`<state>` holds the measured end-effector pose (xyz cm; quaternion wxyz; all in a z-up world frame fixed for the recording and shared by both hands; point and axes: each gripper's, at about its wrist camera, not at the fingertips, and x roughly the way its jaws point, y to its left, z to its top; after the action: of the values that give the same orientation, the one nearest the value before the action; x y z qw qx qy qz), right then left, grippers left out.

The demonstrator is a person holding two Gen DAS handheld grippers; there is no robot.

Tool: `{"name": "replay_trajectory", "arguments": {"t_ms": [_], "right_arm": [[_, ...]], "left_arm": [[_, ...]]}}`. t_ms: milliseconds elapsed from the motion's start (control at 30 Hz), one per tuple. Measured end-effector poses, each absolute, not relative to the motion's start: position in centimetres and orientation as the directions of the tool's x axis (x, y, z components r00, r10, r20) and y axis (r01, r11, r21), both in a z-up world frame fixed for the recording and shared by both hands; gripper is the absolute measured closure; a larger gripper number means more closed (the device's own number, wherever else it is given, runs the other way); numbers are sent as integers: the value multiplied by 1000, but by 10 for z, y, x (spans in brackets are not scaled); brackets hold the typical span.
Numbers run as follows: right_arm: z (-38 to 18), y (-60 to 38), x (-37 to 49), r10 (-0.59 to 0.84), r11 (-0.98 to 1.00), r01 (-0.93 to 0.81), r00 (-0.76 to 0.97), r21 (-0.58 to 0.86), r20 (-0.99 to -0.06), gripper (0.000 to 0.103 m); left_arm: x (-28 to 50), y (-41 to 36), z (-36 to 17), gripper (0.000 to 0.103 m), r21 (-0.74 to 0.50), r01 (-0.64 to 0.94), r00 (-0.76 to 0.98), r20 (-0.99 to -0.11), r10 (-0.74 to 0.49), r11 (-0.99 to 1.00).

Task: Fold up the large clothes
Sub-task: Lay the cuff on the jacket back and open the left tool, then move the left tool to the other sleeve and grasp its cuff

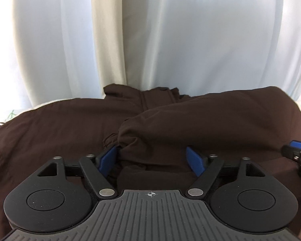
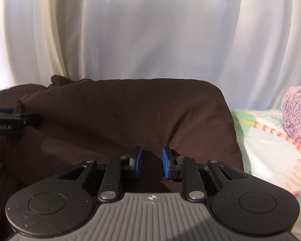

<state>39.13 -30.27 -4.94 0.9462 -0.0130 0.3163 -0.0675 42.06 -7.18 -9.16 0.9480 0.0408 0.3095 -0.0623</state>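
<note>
A large dark brown garment (image 1: 70, 124) lies spread over the bed, with a sleeve (image 1: 200, 120) folded across its middle. My left gripper (image 1: 152, 158) is open wide, its blue pads either side of the sleeve's cuff end, low over the cloth. The right gripper's tip shows at the right edge of the left wrist view (image 1: 299, 150). In the right wrist view the garment (image 2: 130, 116) fills the middle. My right gripper (image 2: 152, 160) is open with a narrow gap, just above the cloth, holding nothing. The left gripper shows at that view's left edge (image 2: 6, 120).
White curtains (image 1: 150, 36) hang right behind the bed. A floral bedsheet (image 2: 271, 160) is bare to the right of the garment. A purple fluffy object (image 2: 296, 114) sits on it at the far right.
</note>
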Motion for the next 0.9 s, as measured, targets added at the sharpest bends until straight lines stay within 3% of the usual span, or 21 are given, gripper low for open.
{"name": "replay_trajectory", "arguments": {"t_ms": [33,133,333,433,900], "right_arm": [[-49,-302,392,-138,990,120,789,-71,-599,83],[-45,-301,393,-142,990,113,778,-86,-612,82],[-19,-286,361,-92,996,76,814,-53,-574,82],[-36,-282,361,-104,994,71,783,-78,-614,83],[-46,-274,359,-138,988,67,795,-141,-590,82]], "left_arm": [[425,-71,-96,5,47,124,796,-601,-71,991],[436,-45,-105,0,-130,79,764,-629,-144,988],[413,-41,-92,1,-104,82,756,-641,-130,991],[407,-39,-100,0,-87,87,760,-638,-122,992],[402,-32,-98,0,-85,91,751,-649,-124,992]]}}
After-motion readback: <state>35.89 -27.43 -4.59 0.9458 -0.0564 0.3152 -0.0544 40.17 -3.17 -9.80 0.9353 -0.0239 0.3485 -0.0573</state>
